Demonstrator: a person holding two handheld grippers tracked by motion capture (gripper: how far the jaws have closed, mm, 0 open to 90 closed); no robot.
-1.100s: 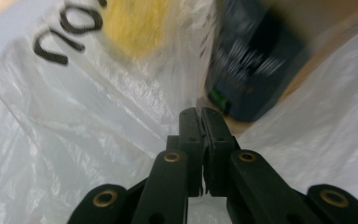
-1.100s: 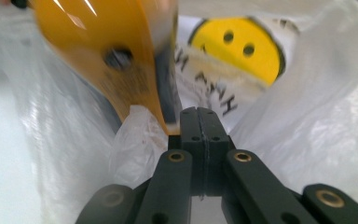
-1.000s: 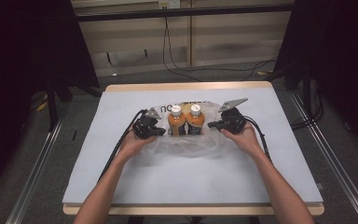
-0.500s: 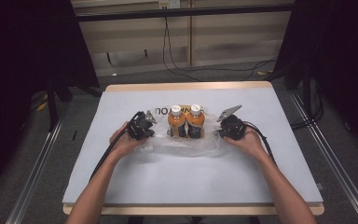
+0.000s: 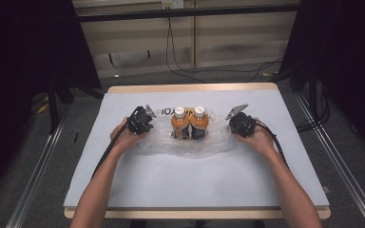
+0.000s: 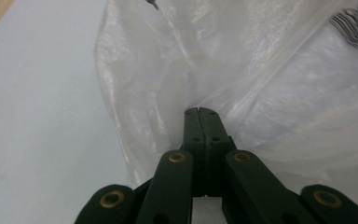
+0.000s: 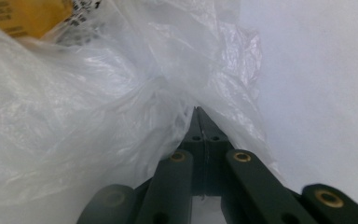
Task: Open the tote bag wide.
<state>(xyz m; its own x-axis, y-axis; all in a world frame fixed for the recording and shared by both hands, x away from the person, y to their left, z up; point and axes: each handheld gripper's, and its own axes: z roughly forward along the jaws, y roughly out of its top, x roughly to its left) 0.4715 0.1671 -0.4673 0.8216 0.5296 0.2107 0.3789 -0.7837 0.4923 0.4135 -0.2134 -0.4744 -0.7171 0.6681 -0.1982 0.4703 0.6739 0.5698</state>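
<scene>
Two orange bottles point(image 5: 181, 124) point(image 5: 199, 123) with white caps stand side by side inside a clear plastic bag point(image 5: 190, 145) in the middle of the white table point(image 5: 195, 185). My left gripper point(image 5: 147, 127) is at the bag's left edge, and in the left gripper view its jaws point(image 6: 200, 112) are shut on a fold of the bag point(image 6: 261, 70). At the bag's right edge, my right gripper point(image 5: 233, 127) is shut as well, its tips point(image 7: 199, 111) pinching gathered plastic point(image 7: 74, 116). An orange bottle label point(image 7: 23, 16) shows through the film.
The table's wooden far edge point(image 5: 190, 88) lies behind the bag. Metal rails point(image 5: 33, 175) run along both sides of the table. Cables point(image 5: 180, 66) hang and trail on the floor beyond. Each gripper's cable runs back along the forearm.
My left gripper has moved left, away from the bottles, with the bag's edge in it. The right gripper has drifted slightly right. The bag lies spread wider.
</scene>
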